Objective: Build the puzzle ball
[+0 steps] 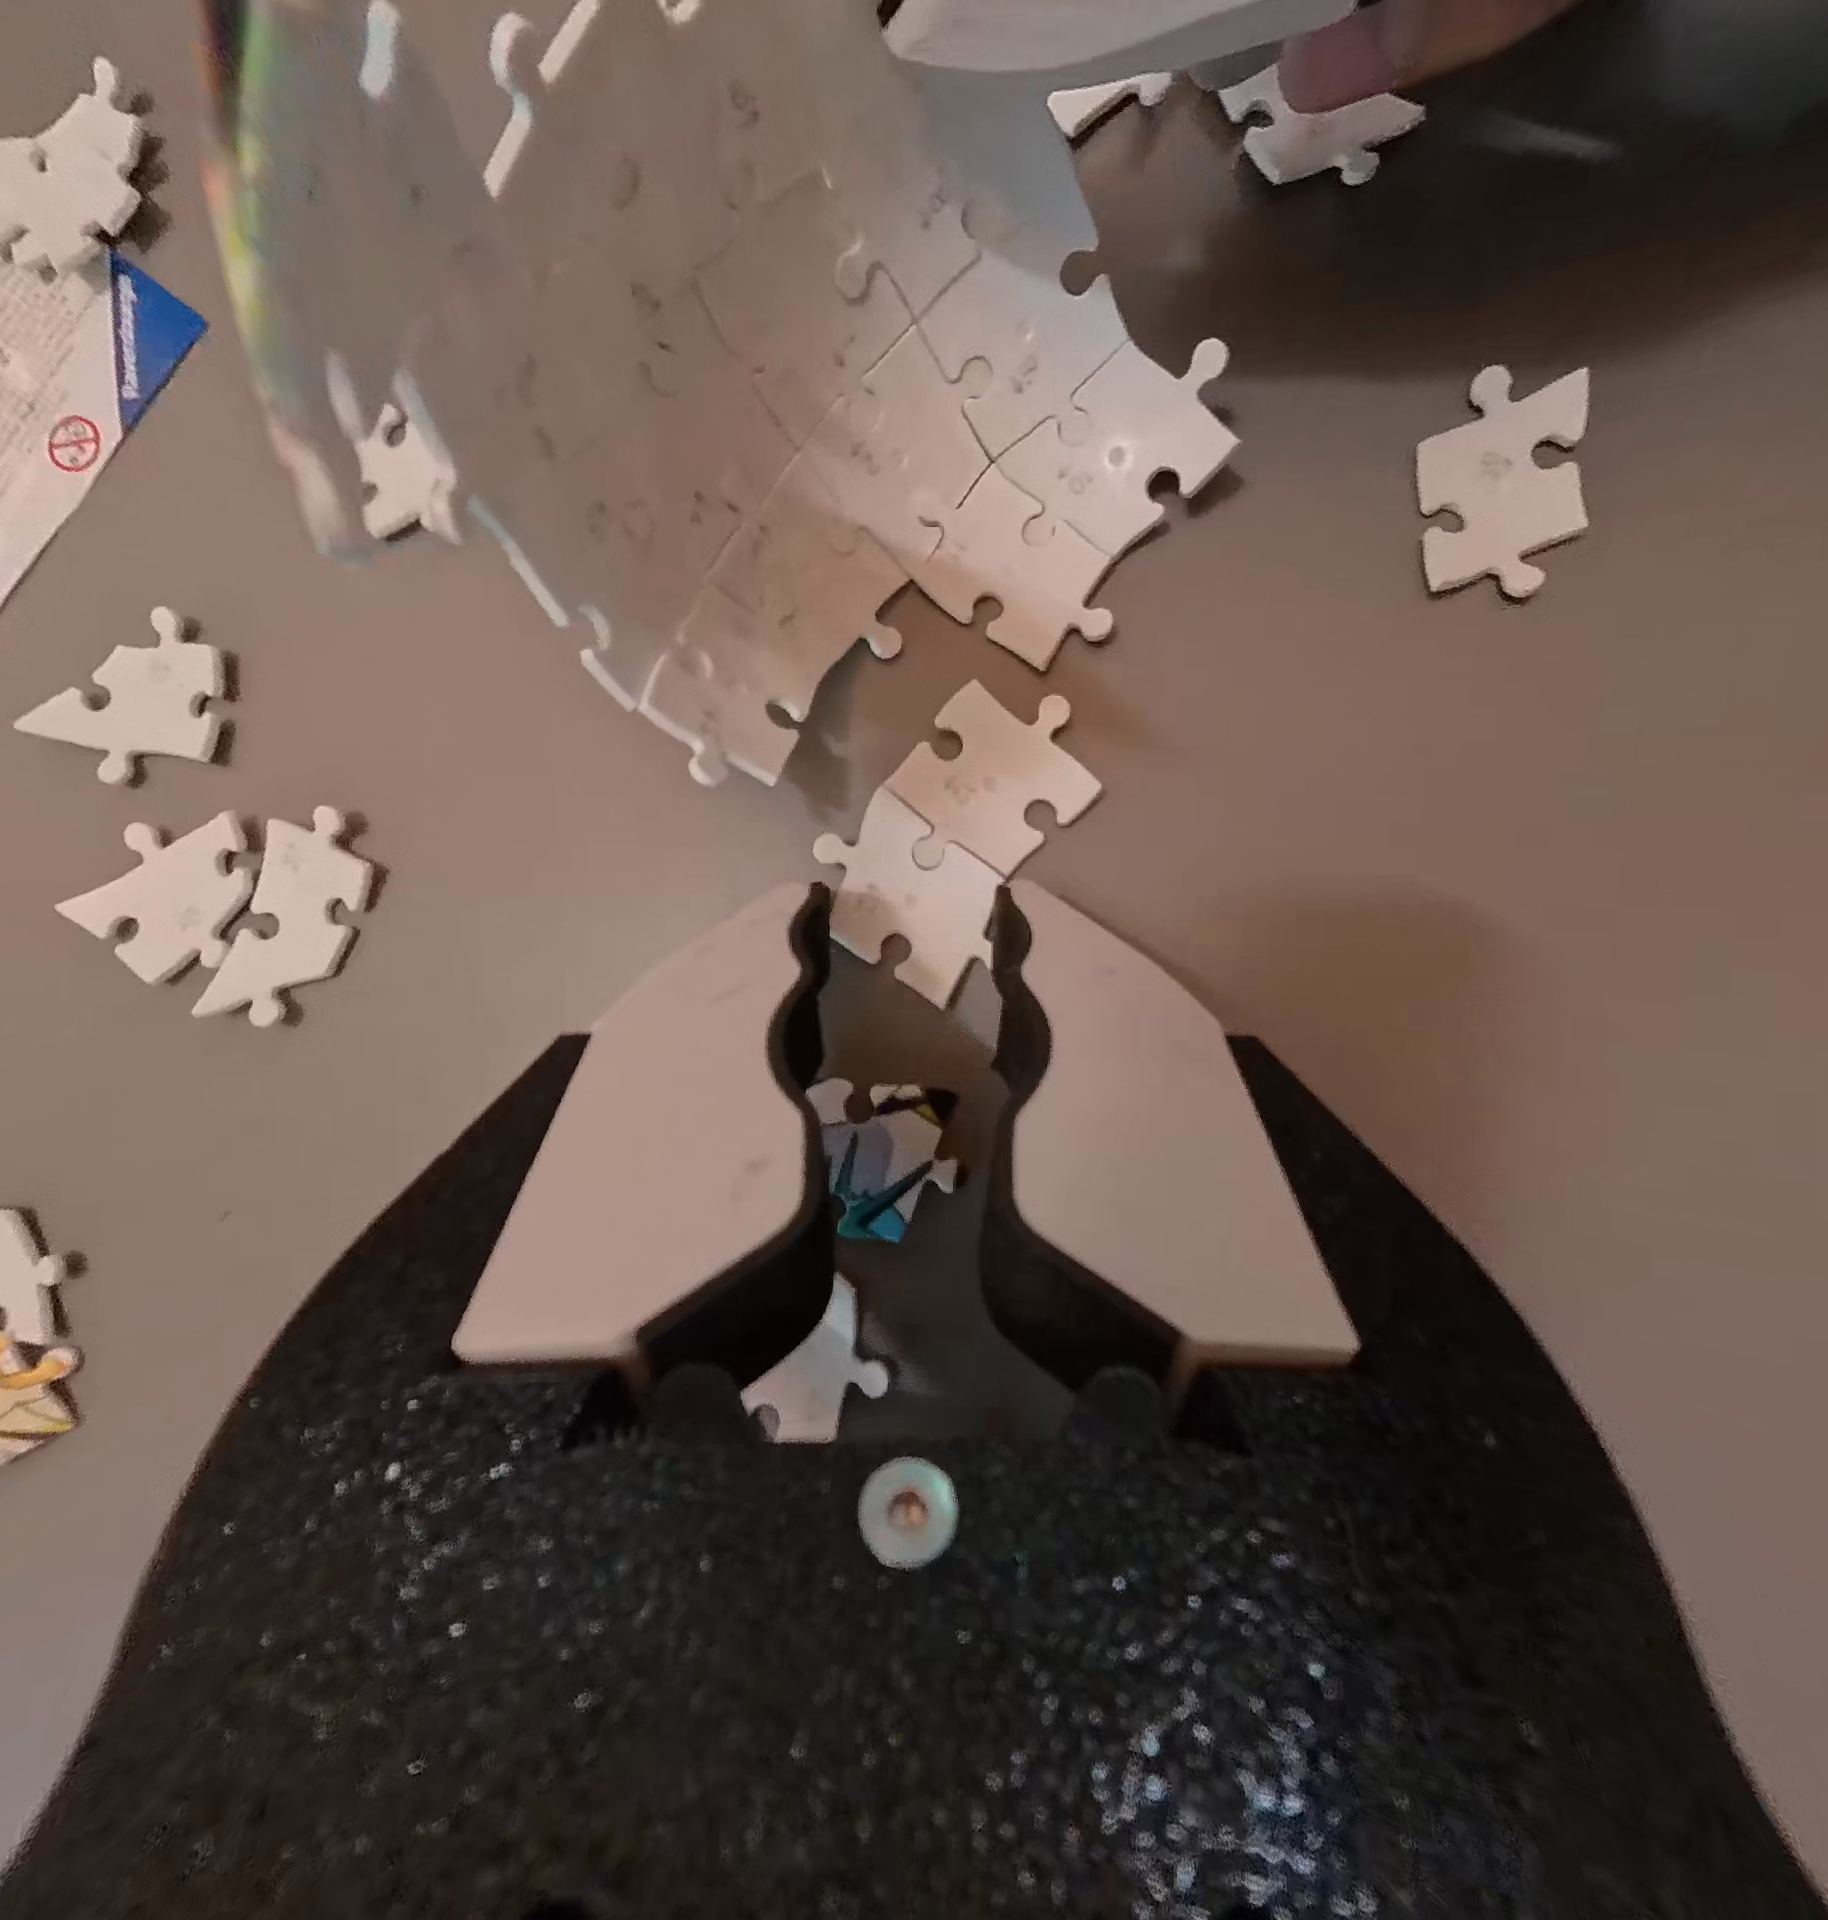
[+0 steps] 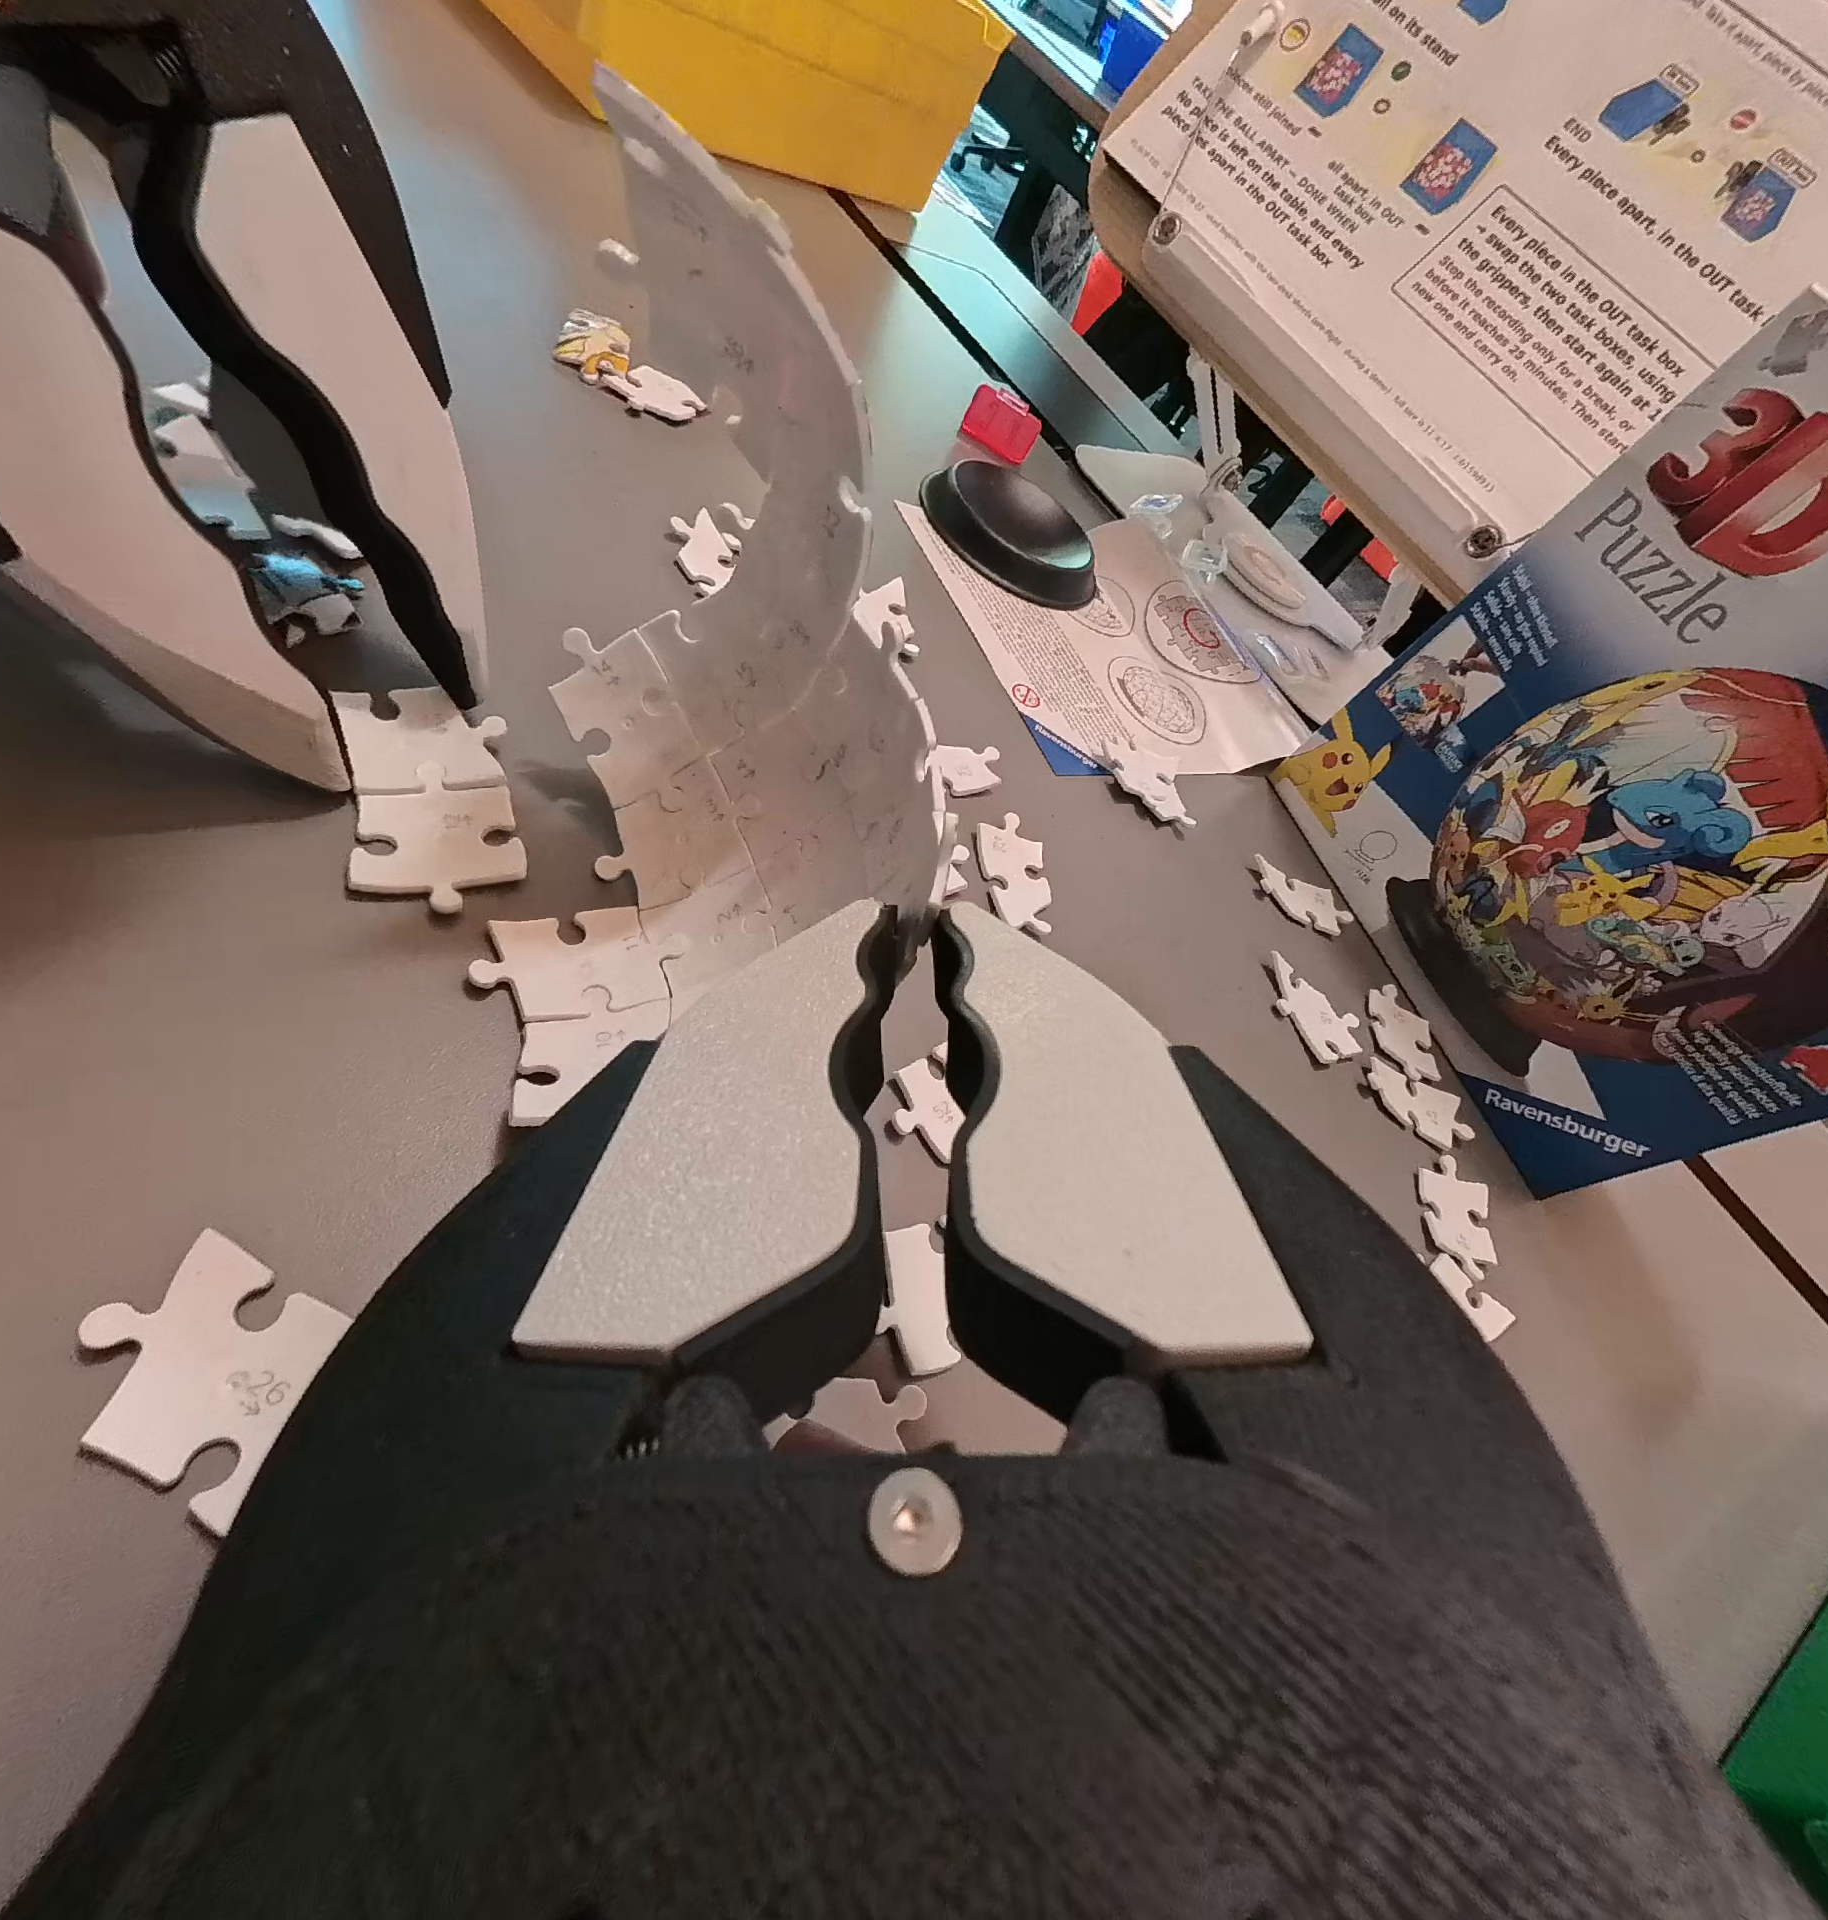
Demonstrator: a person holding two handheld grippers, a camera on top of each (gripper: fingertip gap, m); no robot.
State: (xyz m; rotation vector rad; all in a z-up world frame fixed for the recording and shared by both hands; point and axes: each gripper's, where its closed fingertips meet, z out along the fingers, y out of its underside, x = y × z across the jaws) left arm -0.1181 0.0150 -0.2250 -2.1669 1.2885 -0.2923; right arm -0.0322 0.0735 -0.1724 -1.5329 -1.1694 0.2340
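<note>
While loose white pieces [image 2: 1014,868] litter my grey desk [image 2: 162,1039], a yellow bin [image 2: 785,73] sits at the top of the right view, its contents hidden, and the puzzle box [image 2: 1637,831] stands at right. My right gripper [image 2: 915,925] pinches the curved shell [image 2: 775,644] at frame centre, jaws narrow. My left gripper [image 1: 910,904], jaws partly apart, clamps a joined pair [image 1: 962,831] just below the shell.

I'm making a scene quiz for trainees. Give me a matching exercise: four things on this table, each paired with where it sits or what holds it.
1 curved white shell of joined puzzle pieces
2 flat pair of joined white pieces
3 black dome-shaped stand
4 blue cardboard puzzle box

A on the paper leaflet
B between the tips of the left gripper
C edge pinched by the right gripper
D standing, far right

Pairs: 1-C, 2-B, 3-A, 4-D
</note>
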